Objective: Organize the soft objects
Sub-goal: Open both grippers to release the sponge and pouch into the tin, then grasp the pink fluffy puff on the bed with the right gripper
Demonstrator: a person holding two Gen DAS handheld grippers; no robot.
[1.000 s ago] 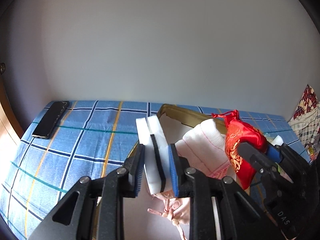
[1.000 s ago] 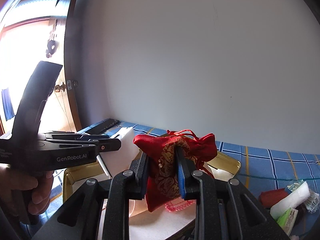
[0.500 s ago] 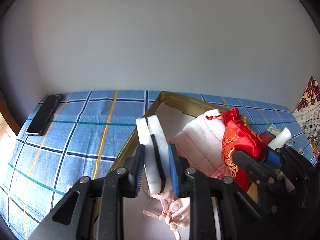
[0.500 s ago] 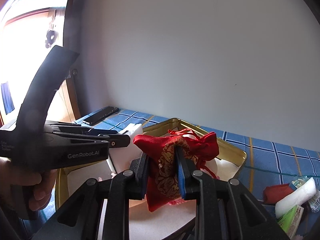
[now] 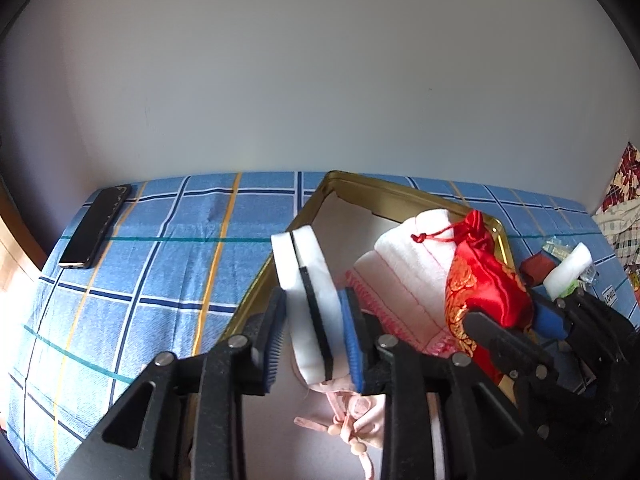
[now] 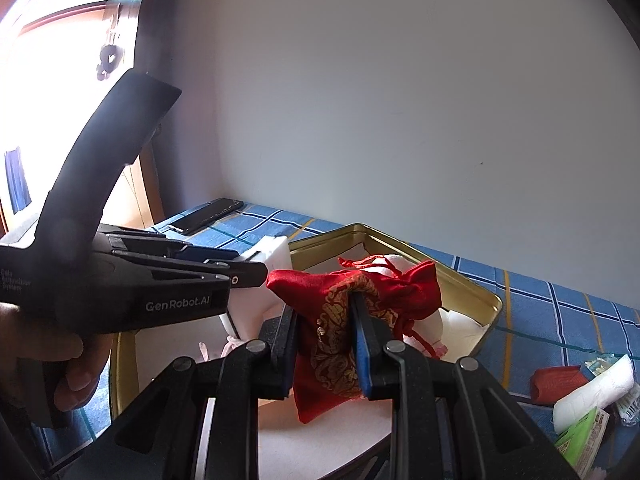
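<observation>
Left wrist view: left gripper, fingers opening around a white foam sponge with a black layer, above a gold rectangular metal tin. Right wrist view: right gripper, fingers clamped on a red satin drawstring pouch with gold embroidery, over the same tin. Beyond, a folded white-and-pink towel; farther, a black phone on the blue checked cloth.

A home bedroom, by the look of it. A blue checked cotton bedsheet meets a plain white wall. A wooden door frame stands beside.
</observation>
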